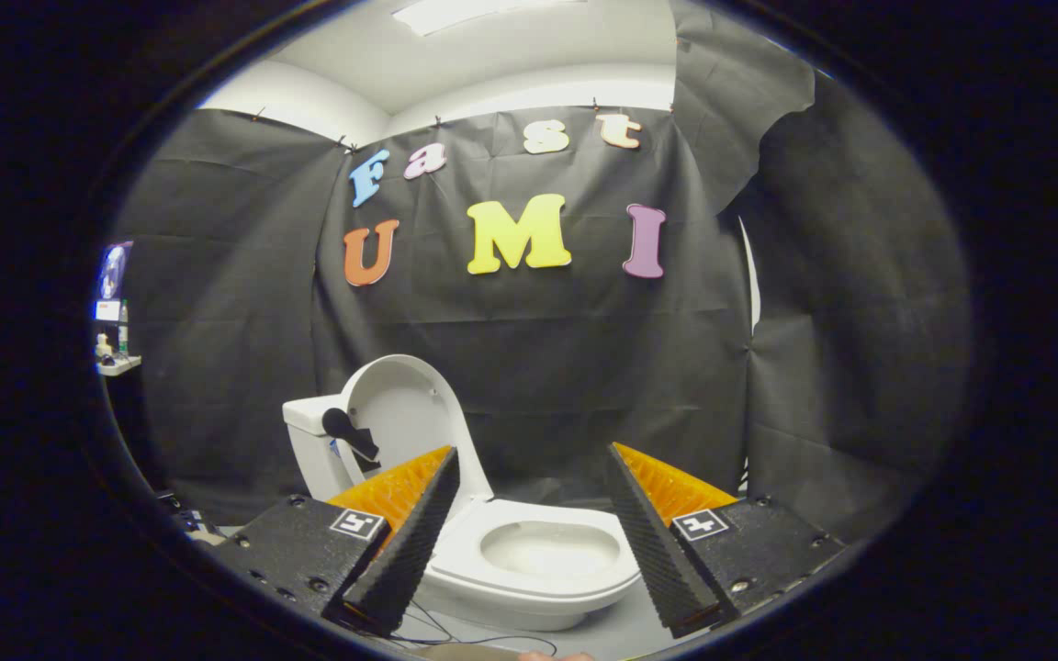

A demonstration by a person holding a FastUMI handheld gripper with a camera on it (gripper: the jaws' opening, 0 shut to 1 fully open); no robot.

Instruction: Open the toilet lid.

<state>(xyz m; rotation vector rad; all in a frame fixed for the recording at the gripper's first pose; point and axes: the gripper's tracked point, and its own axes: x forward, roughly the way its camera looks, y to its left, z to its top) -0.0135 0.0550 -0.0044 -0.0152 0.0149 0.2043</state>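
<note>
Gripper view: the gripper (529, 459) hangs in front of a white toilet (529, 569), its fingers (419, 532) spread wide apart and pinching nothing. The toilet lid (405, 418) stands raised, leaning back toward the tank (309, 441), beyond the left finger. The seat (602, 574) lies down around the open bowl, which shows between the two fingers. A dark flush handle (348, 431) juts from the tank's side. Thin cables (483, 640) trail across the floor below the bowl.

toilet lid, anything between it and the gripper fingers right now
Nothing visible. The toilet lid already stands raised against the tank, beyond the open gripper; just open air and the seat lie between.
</note>
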